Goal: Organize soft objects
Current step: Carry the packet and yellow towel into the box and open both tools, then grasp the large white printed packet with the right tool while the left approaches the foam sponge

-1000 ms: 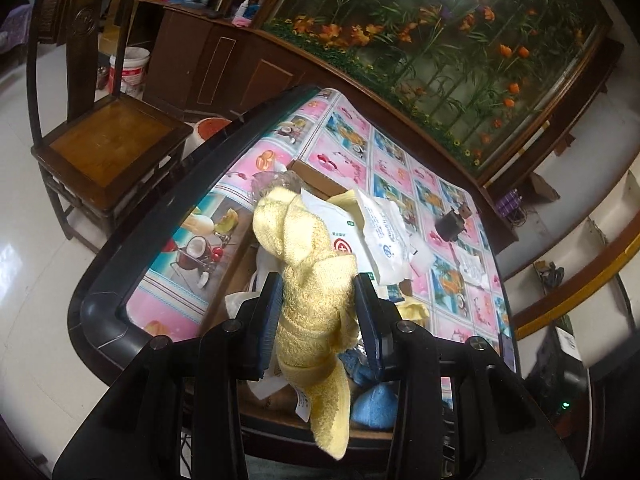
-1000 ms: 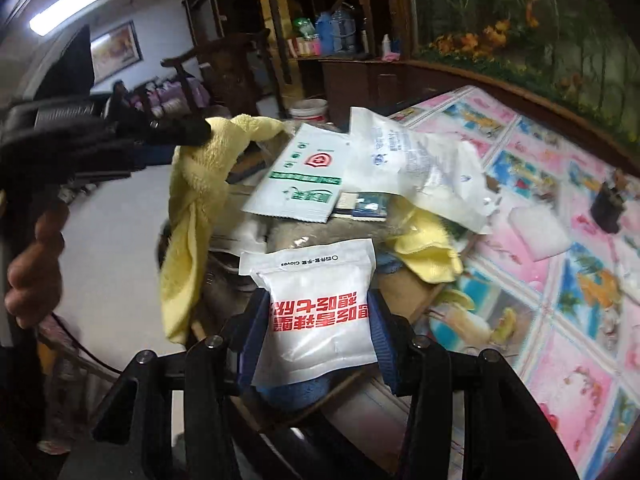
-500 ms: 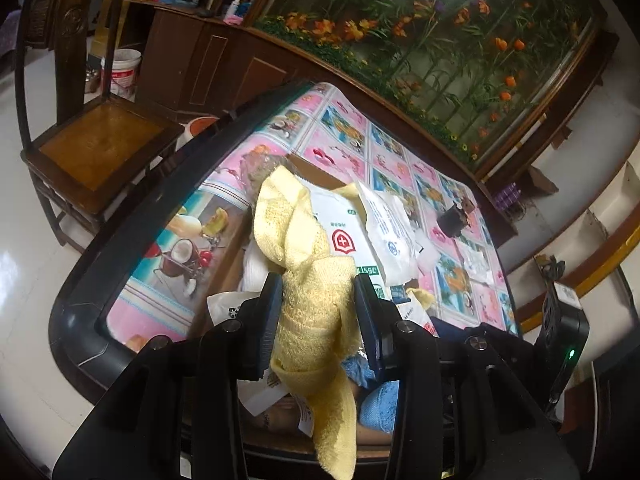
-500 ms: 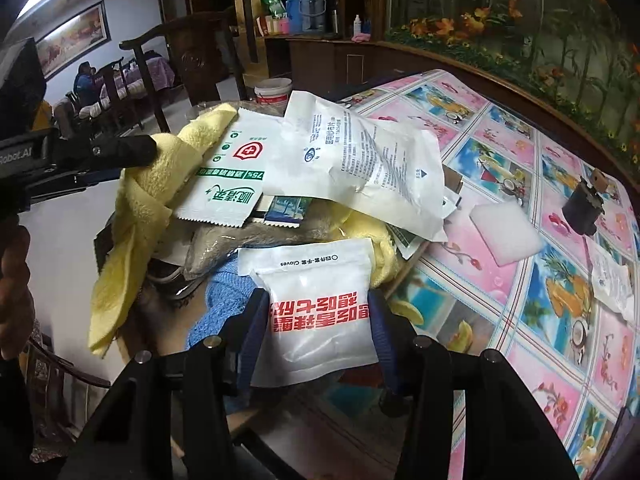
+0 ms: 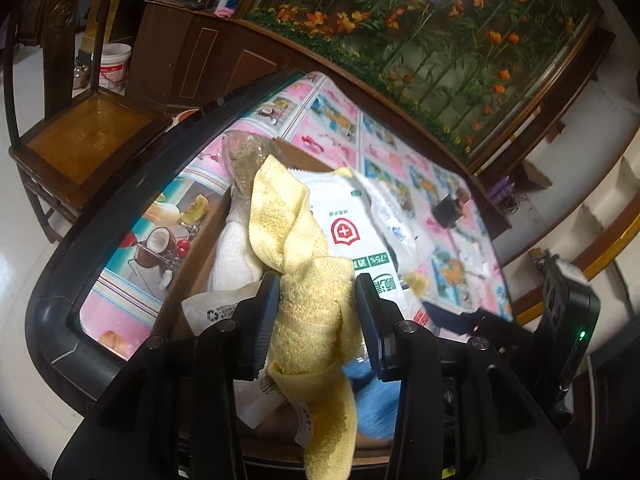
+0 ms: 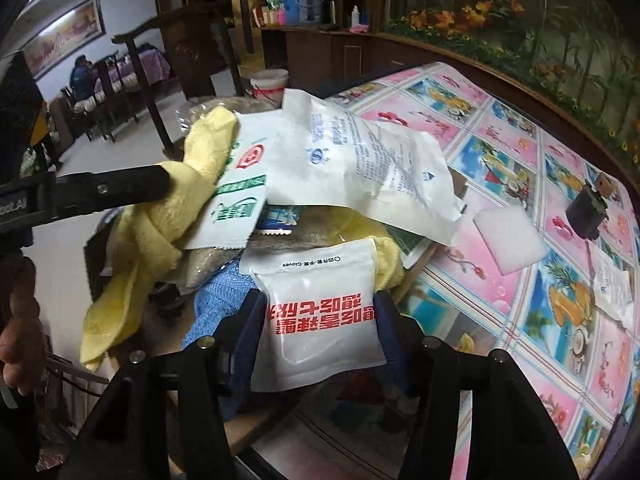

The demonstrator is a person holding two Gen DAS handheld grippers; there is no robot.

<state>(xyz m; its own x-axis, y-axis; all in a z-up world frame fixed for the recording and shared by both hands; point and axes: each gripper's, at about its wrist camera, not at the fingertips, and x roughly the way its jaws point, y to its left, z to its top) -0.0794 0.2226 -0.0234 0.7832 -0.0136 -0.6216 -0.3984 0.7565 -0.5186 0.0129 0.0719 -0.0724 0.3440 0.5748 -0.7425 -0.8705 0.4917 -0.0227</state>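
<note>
I am holding the left gripper [image 5: 316,316] over a cardboard box [image 5: 298,152] on the table; its jaws are easing apart, with a knotted yellow towel [image 5: 308,280] bunched between them; the towel is still filling the gap and touching both pads, its upper end lying on the heap in the box and its lower tail hanging below the fingers; I am holding the right gripper [image 6: 318,320] at the near edge of the same box; its jaws are opening, with a white glove packet printed in red characters [image 6: 316,316] between them; a thin gap is showing beside the left pad, and whether the right pad is touching the packet I cannot tell; the packet is lying on top of a blue cloth [image 6: 218,292] and against a second yellow cloth [image 6: 386,252]; the box is holding a heap of soft goods; a white wipes pouch with a red cross shield and green print [image 6: 240,196] is resting against the towel; a larger crinkled white pouch with blue print [image 6: 360,168] is overlapping it and overhanging the box rim; a white foam square [image 6: 510,236] is lying on the fruit-patterned tablecloth [image 6: 520,320] just beside the box; a small black device [image 6: 586,208] is sitting further out on the cloth; my left hand [image 6: 20,328] is showing at the picture's left edge in the right wrist view.
</note>
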